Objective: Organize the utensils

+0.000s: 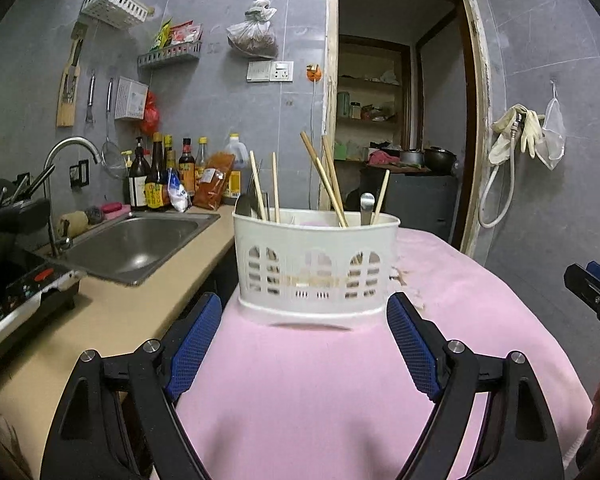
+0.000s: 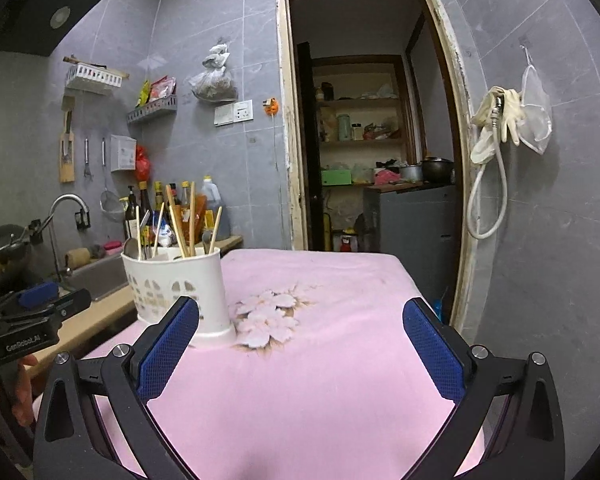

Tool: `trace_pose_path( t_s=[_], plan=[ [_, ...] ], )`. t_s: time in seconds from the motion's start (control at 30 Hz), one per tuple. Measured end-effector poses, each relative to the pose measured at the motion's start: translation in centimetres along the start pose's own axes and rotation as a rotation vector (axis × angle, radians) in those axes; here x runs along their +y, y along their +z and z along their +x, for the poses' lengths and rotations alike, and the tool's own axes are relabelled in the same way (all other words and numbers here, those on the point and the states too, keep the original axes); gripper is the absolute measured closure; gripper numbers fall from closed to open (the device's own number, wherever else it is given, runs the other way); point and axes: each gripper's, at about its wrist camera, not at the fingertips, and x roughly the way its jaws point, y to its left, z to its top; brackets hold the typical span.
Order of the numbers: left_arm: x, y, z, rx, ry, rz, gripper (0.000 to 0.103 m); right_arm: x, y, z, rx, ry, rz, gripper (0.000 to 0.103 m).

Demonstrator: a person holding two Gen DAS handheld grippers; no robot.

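The white basket (image 1: pixel 316 264) is standing on the pink cloth (image 1: pixel 320 380) covering the desk, beside the sink (image 1: pixel 140 244). Chopsticks (image 1: pixel 328 178) and a few metal spoons (image 1: pixel 367 208) are leaning inside it at mixed angles. The left claw (image 1: pixel 308 344) is hanging just in front of the basket with its jaws spread wide and nothing between them. The right claw (image 2: pixel 300 344) is sitting to the right of the basket, equally wide and empty, over the flower patch (image 2: pixel 268 316) on the cloth.

To sort well, I would judge that one claw should be steadying the basket's wall while the other is pinching a single stick near its top and lifting straight up, since crossed sticks could drag neighbours out.

The basket's dividers are hidden behind its wall, so which compartment each utensil is occupying cannot be told. The spoon bowls and stick ends are out of sight too.
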Motion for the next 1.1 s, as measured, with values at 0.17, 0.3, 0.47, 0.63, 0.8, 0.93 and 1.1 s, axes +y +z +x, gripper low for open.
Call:
trace_pose_path(
  t_s=[0.17, 0.3, 0.47, 0.63, 0.8, 0.93, 1.1],
  plan=[
    [-0.2, -1.2, -1.2, -0.006, -0.008, -0.01, 0.022, 0.0, -1.0, -0.9, 0.013, -0.006, 0.025, 0.0],
    [-0.3, -1.7, -1.6, -0.002, -0.018, -0.013, 0.022, 0.2, -1.5, -1.4, 0.017, 0.001, 0.034, 0.0],
    [-0.6, -1.9, -1.7, 0.005, -0.024, -0.008, 0.022, 0.6, -1.9, -1.6, 0.021, 0.003, 0.021, 0.0],
    [-0.6, -2.0, -1.5, 0.008, -0.023, -0.004, 0.022, 0.8, -2.0, -1.4, 0.024, 0.009, 0.018, 0.0],
    [-0.6, -1.9, -1.4, 0.008, -0.022, -0.006, 0.022, 0.8, -2.0, -1.4, 0.024, 0.009, 0.017, 0.0],
    [-0.6, -1.9, -1.5, 0.007, -0.021, -0.005, 0.022, 0.8, -1.9, -1.3, 0.022, 0.008, 0.021, 0.0],
    [-0.5, -1.9, -1.4, 0.006, -0.021, -0.005, 0.022, 0.7, -1.9, -1.1, 0.025, 0.007, 0.023, 0.0]
  ],
)
